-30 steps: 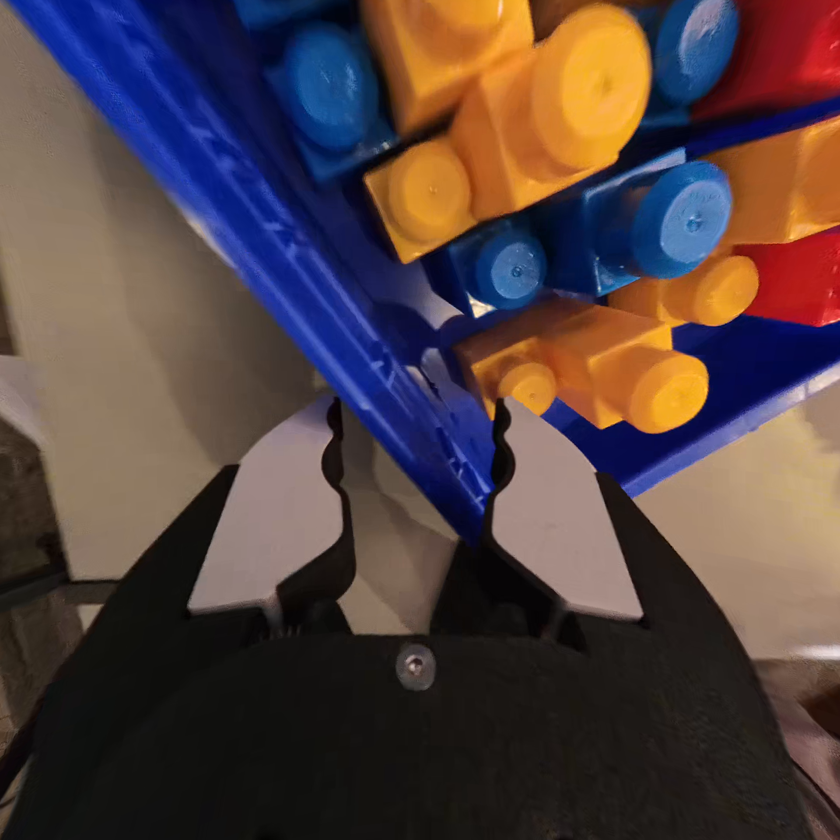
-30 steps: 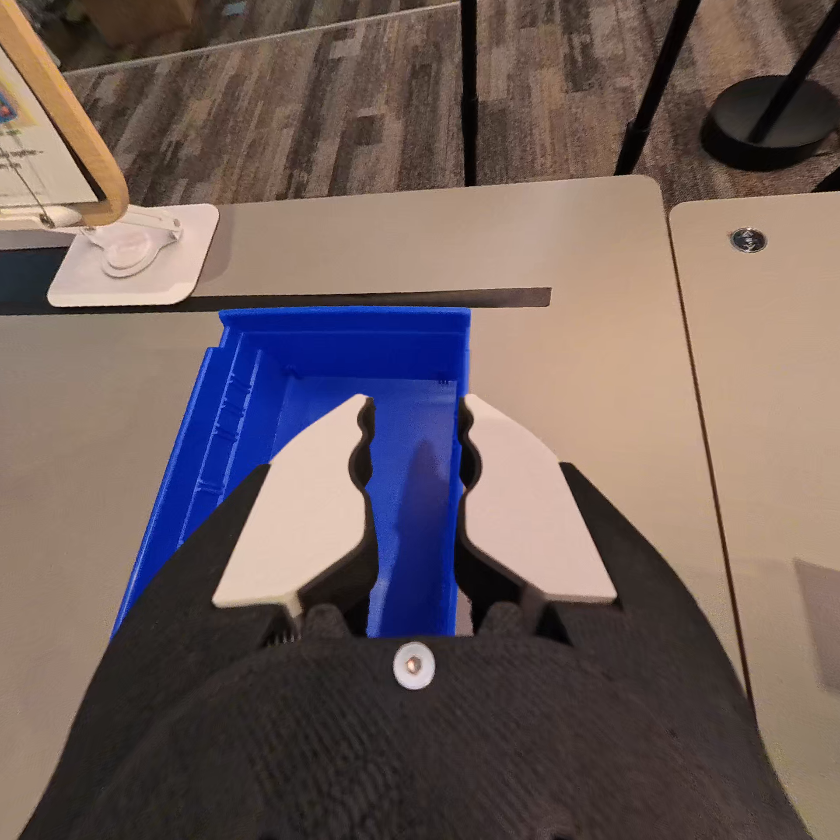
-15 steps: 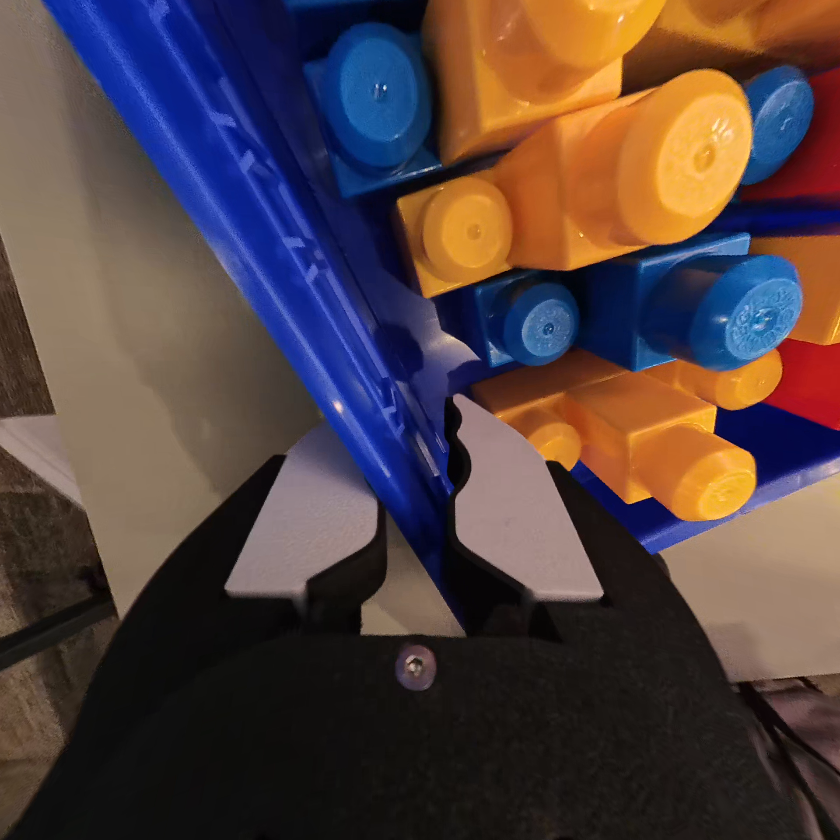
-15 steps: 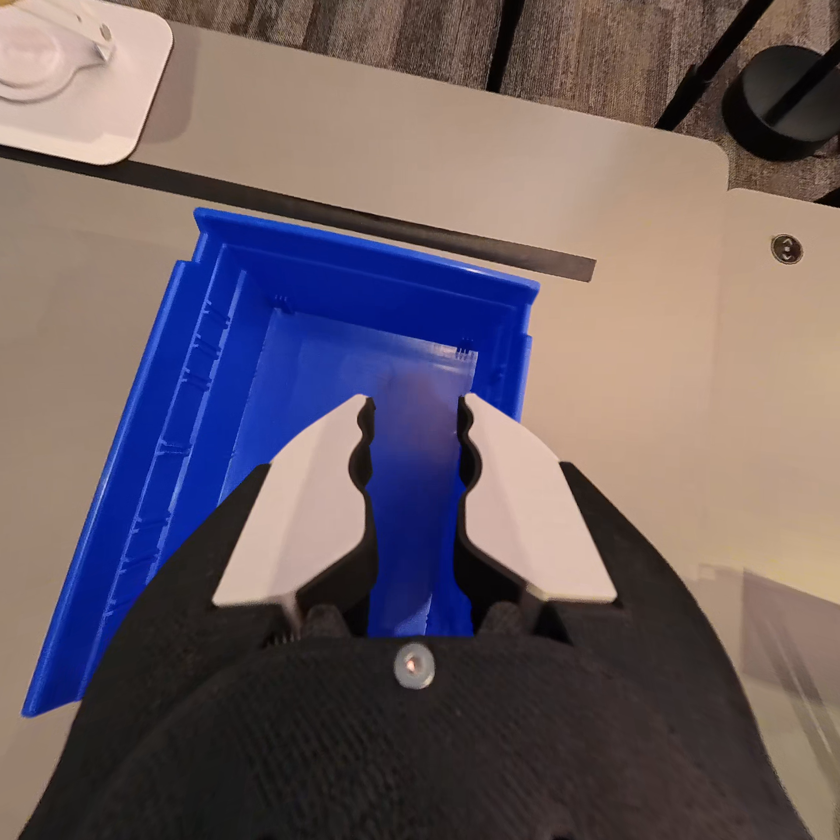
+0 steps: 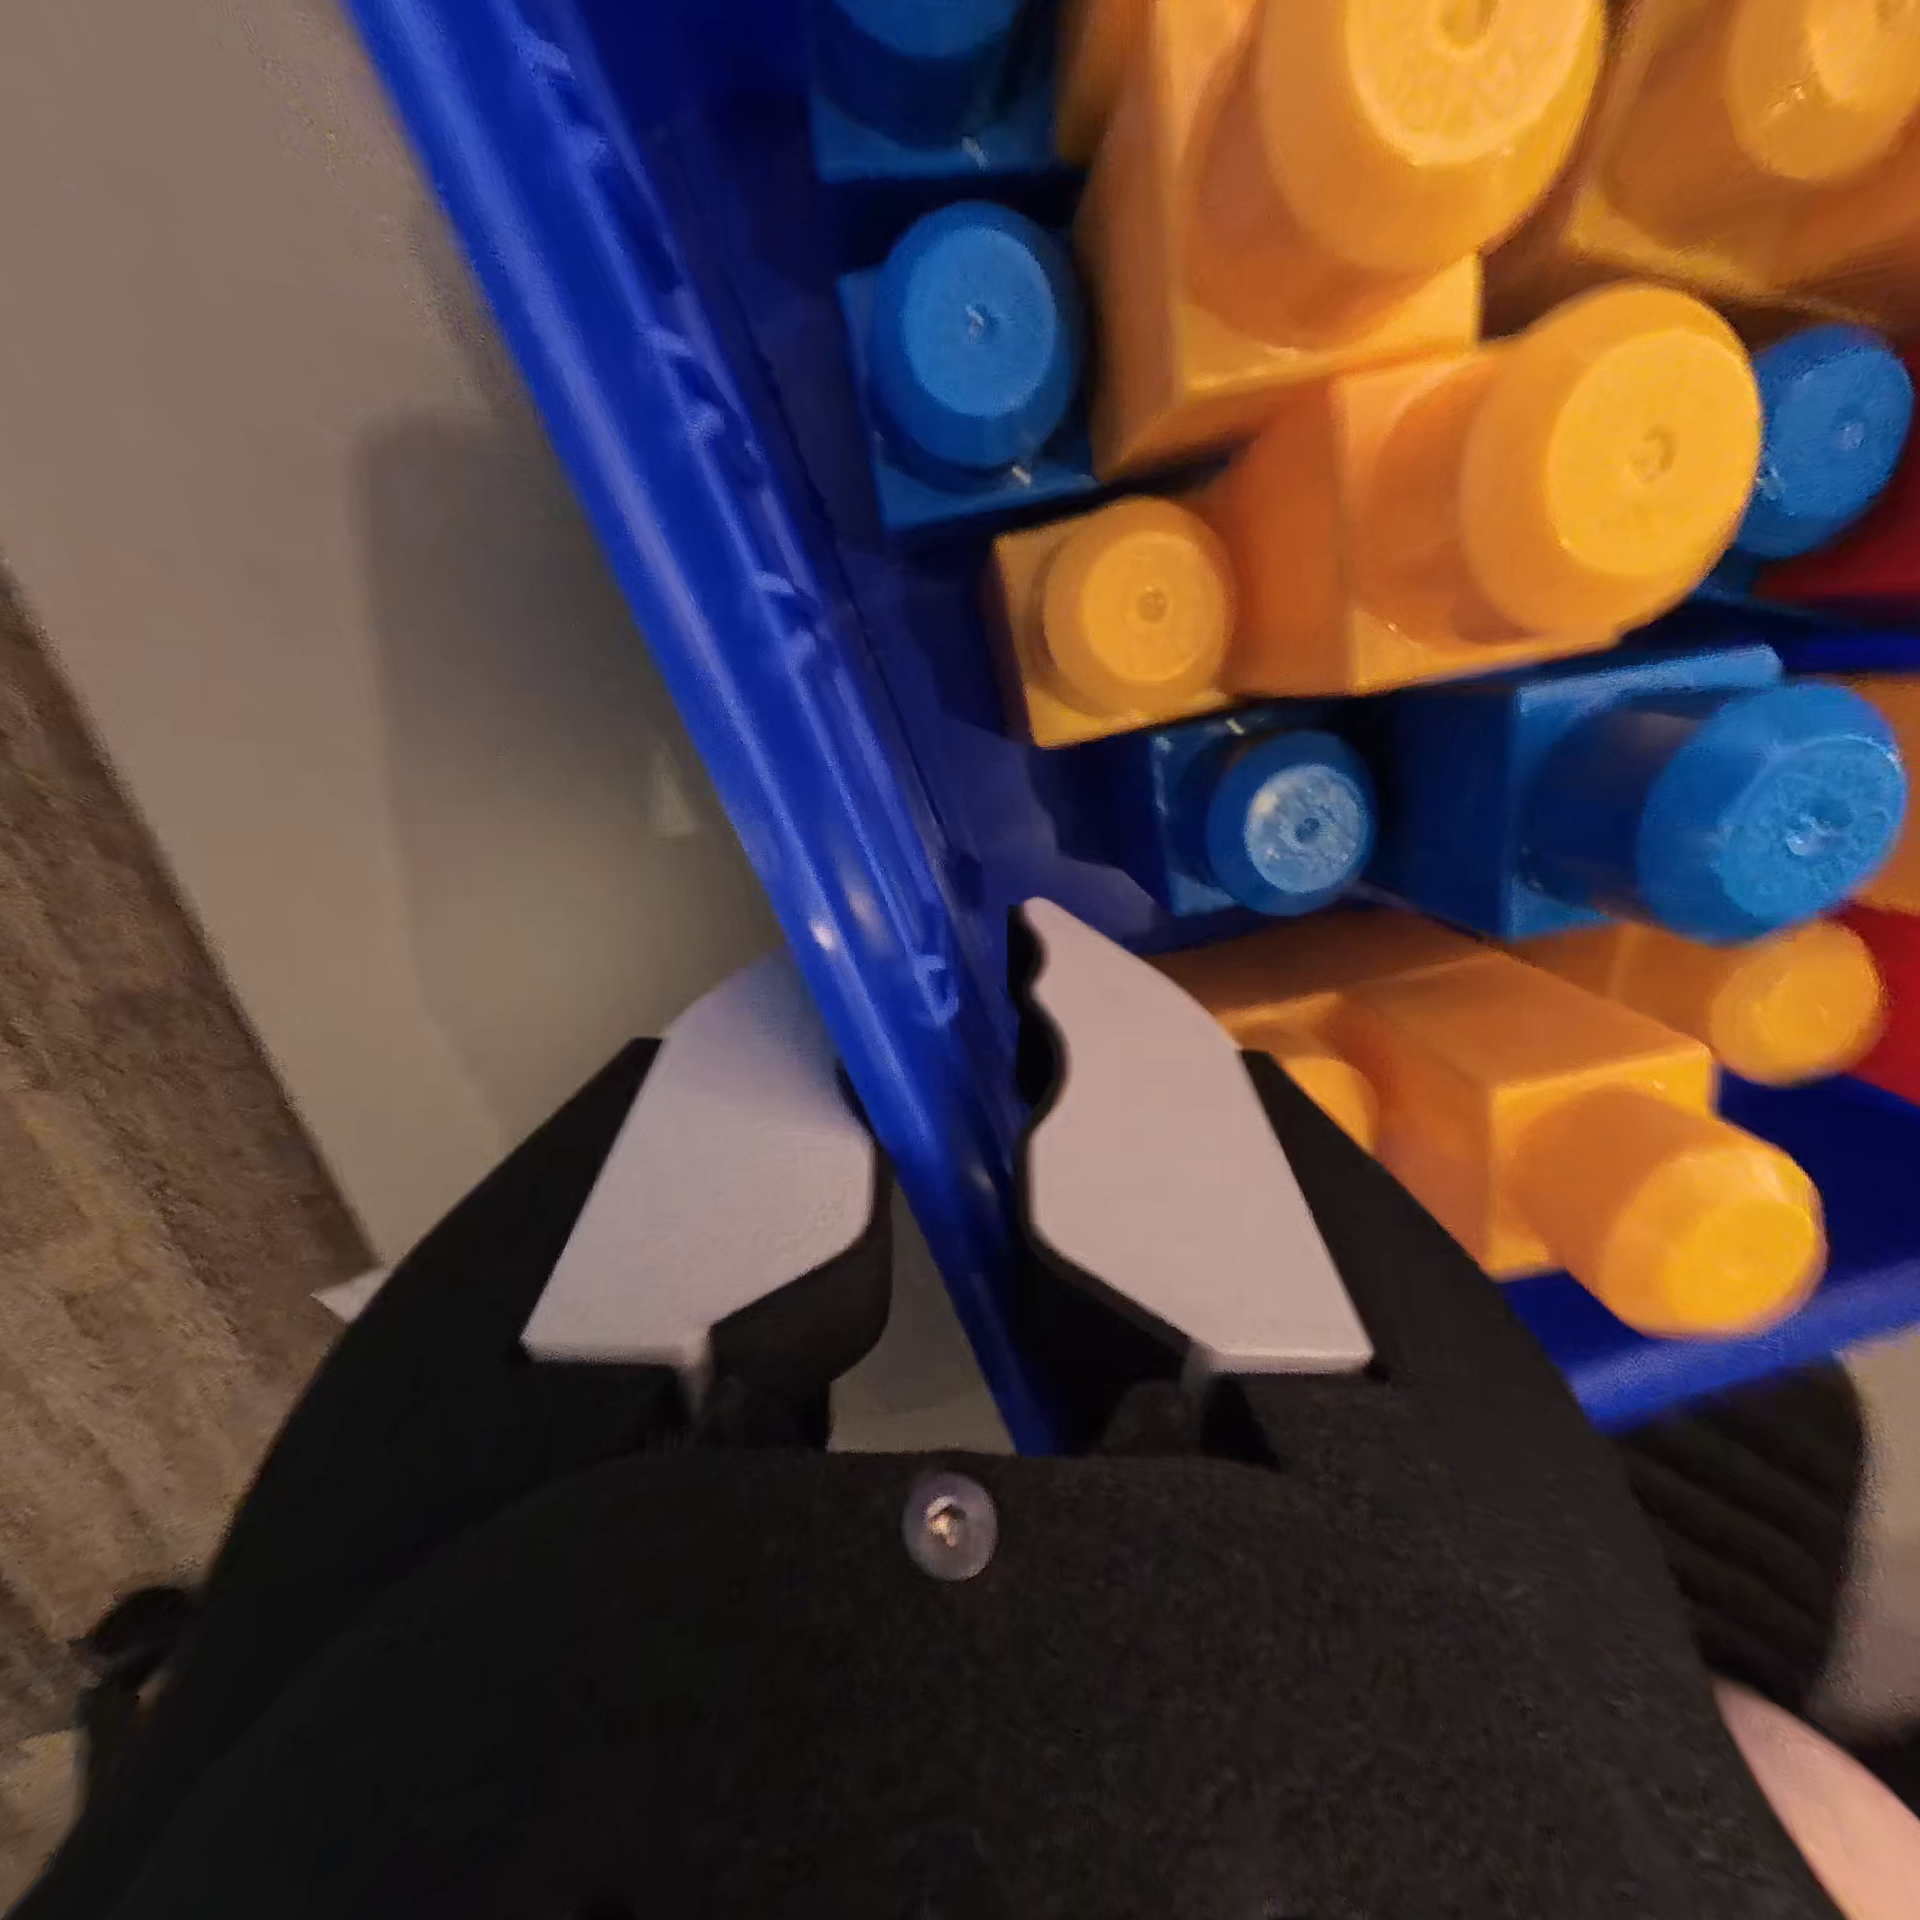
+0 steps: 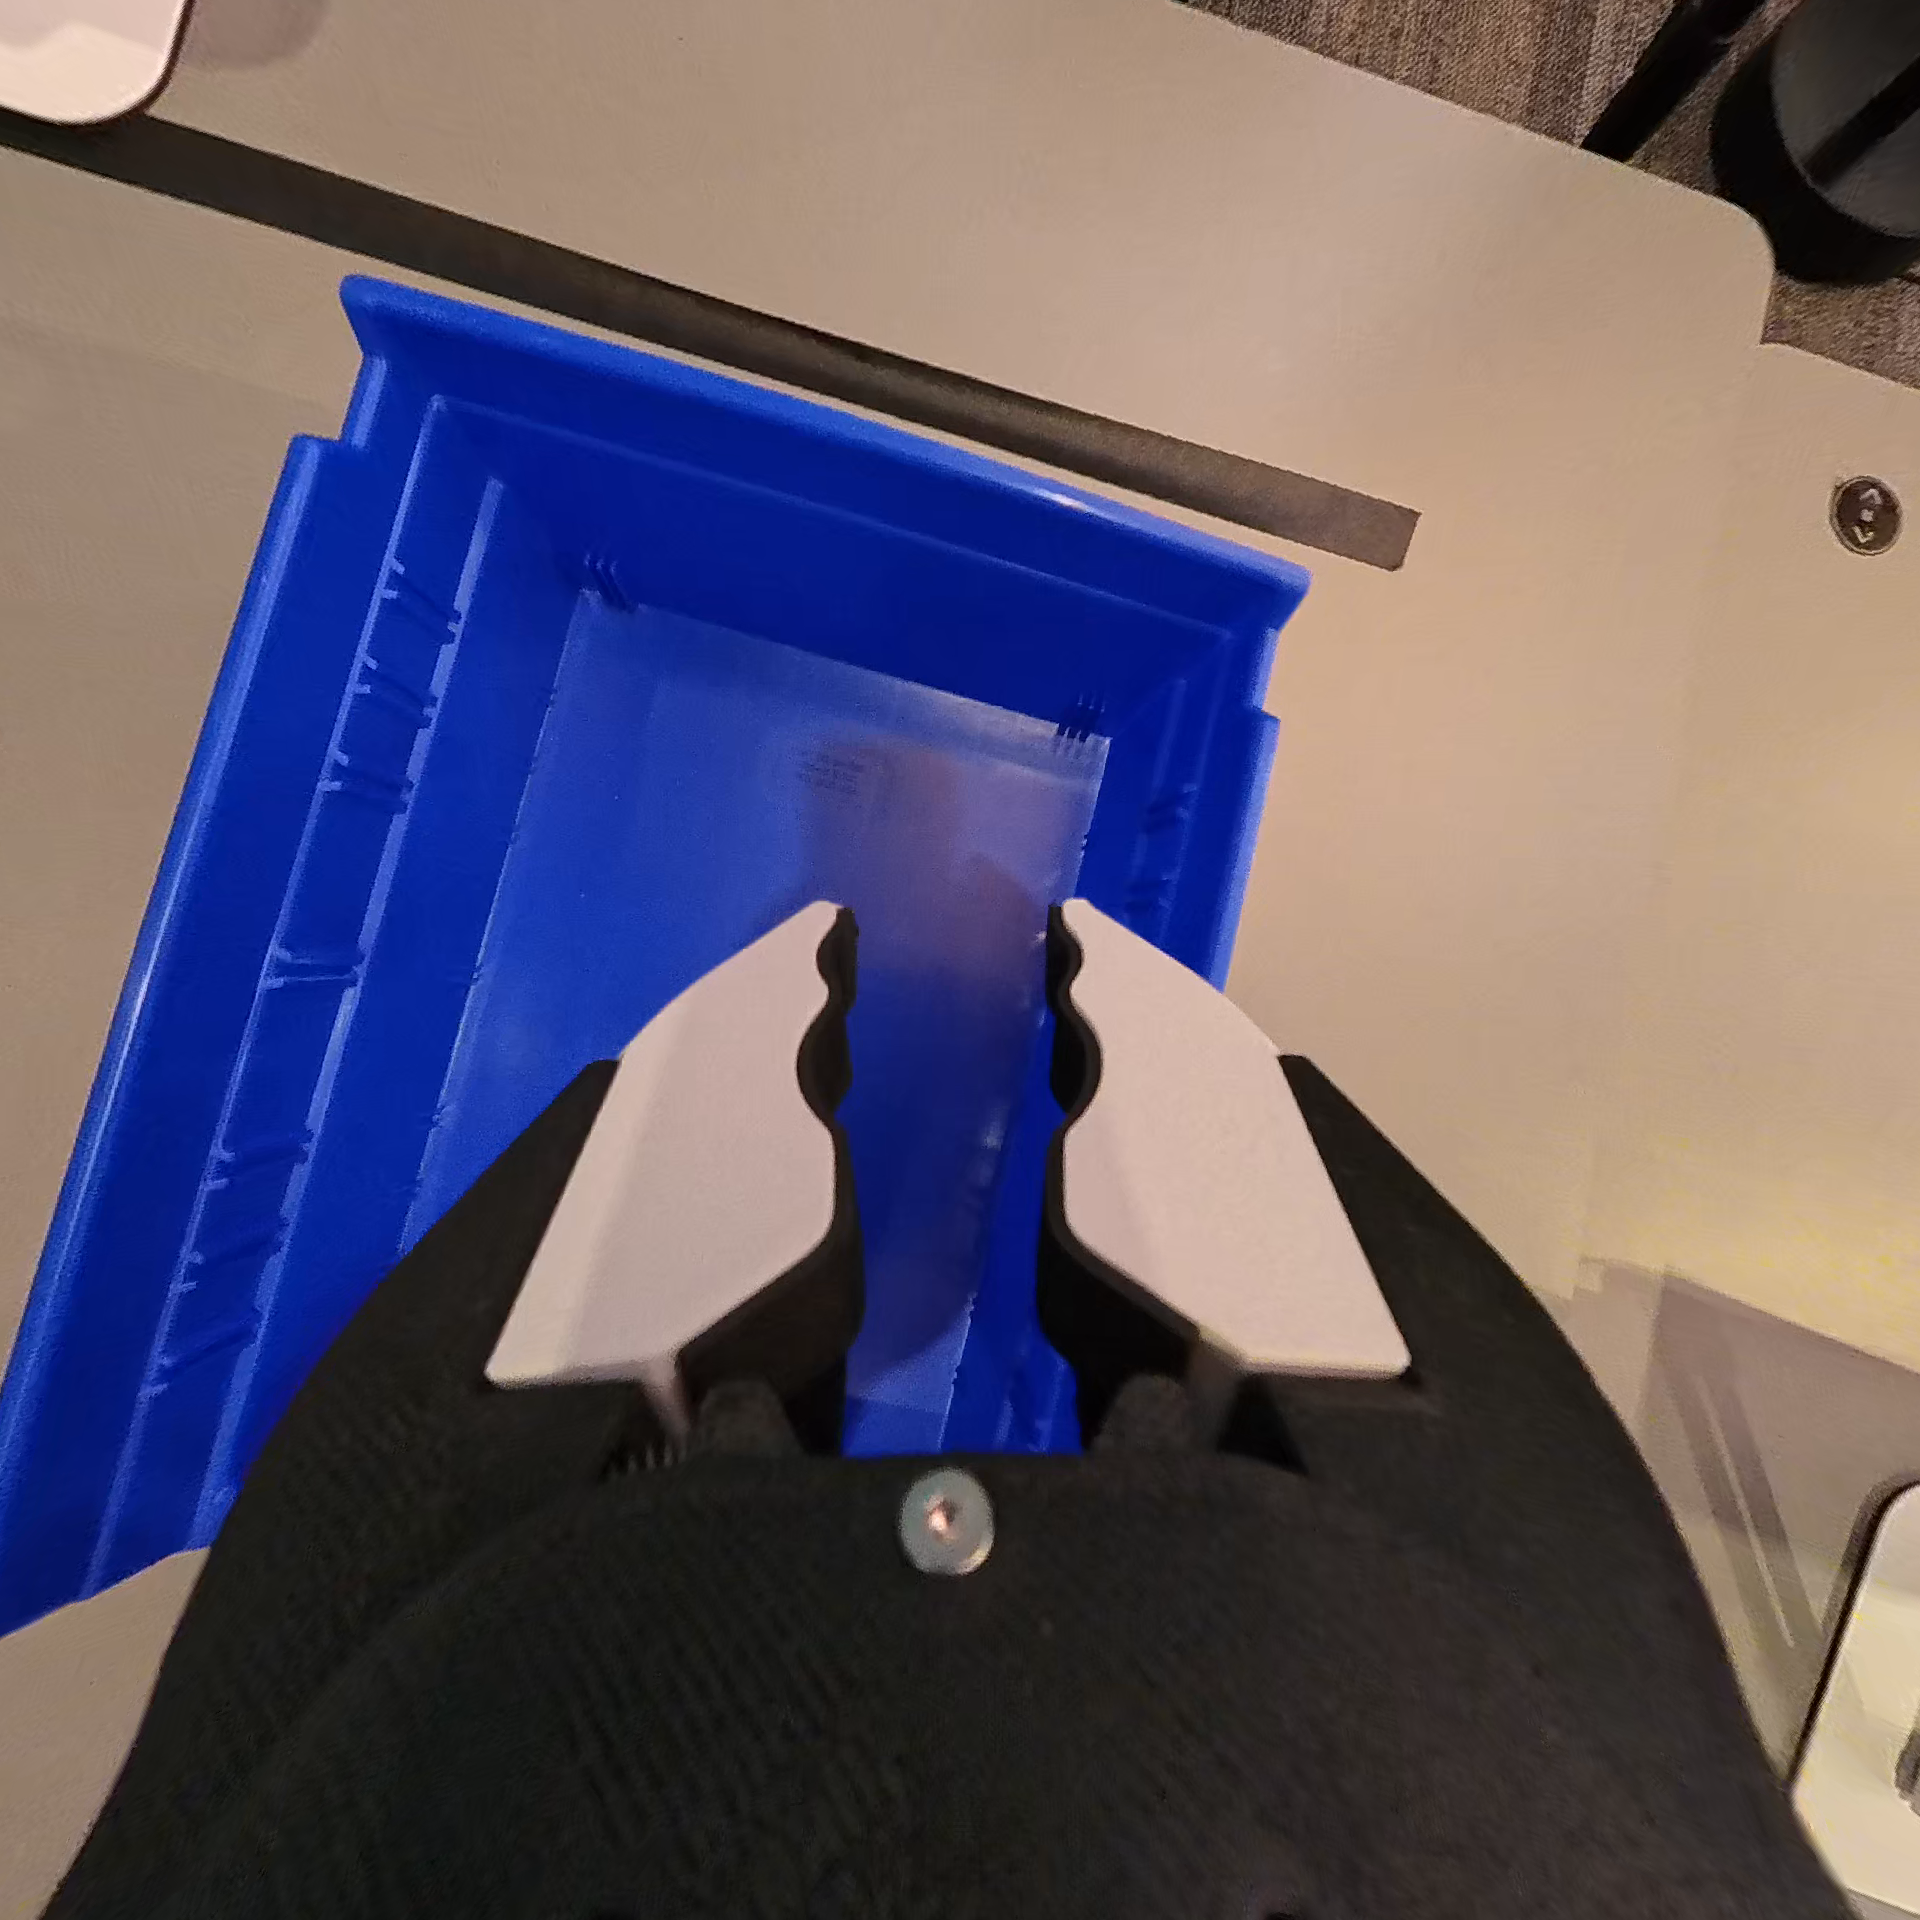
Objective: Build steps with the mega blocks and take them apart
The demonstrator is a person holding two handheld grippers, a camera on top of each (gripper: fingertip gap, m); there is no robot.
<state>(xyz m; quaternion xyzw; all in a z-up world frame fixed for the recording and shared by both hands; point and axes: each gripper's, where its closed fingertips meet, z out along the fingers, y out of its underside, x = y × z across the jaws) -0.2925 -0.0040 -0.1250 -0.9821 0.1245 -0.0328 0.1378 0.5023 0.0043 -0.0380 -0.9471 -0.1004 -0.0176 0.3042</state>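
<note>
Two blue bins, one claw at each: the left grips a wall, the right hangs open.

The left gripper (image 5: 940,1023) is closed on the side wall of the full blue bin (image 5: 727,644), one finger outside it, the other inside. Orange blocks (image 5: 1507,499) and blue blocks (image 5: 1704,821) lie heaped just ahead and right of that claw. The right gripper (image 6: 951,920) holds nothing, fingers apart above the empty blue bin (image 6: 312,935) on the beige table (image 6: 1558,831).
</note>
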